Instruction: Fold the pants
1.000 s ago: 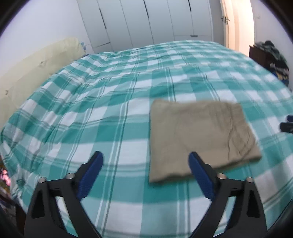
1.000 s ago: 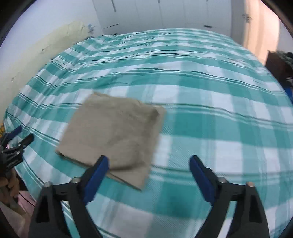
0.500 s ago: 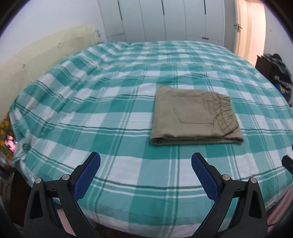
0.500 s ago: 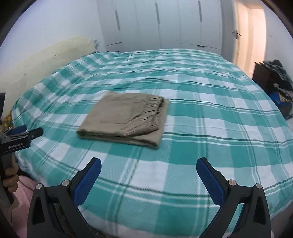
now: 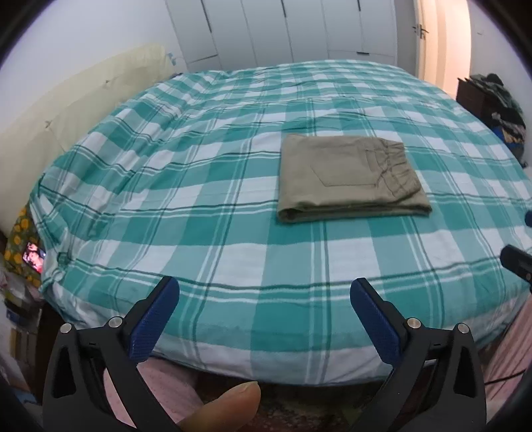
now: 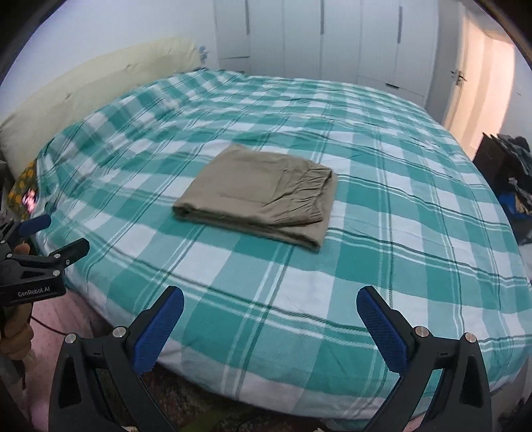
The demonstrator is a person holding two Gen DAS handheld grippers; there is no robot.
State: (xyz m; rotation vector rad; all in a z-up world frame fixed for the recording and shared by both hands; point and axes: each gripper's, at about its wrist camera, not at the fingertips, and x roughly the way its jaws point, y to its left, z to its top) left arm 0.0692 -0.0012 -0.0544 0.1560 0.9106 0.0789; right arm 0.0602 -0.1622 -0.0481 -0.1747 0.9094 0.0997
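Observation:
The khaki pants (image 5: 349, 177) lie folded into a flat rectangle on the green-and-white checked bed (image 5: 199, 199), waistband at the right. They also show in the right wrist view (image 6: 262, 194). My left gripper (image 5: 264, 299) is open and empty, held back past the bed's near edge, well short of the pants. My right gripper (image 6: 269, 309) is open and empty, also back at the bed's edge. The left gripper shows at the left of the right wrist view (image 6: 50, 232).
A cream headboard (image 5: 83, 96) runs along the left wall. White wardrobe doors (image 5: 282, 30) stand behind the bed. A dark cabinet piled with clothes (image 5: 492, 96) is at the far right. A door (image 6: 478, 69) stands at the right.
Both grippers have pulled back and away from the pants to the bed's near edge. The pants stay folded on the bed.

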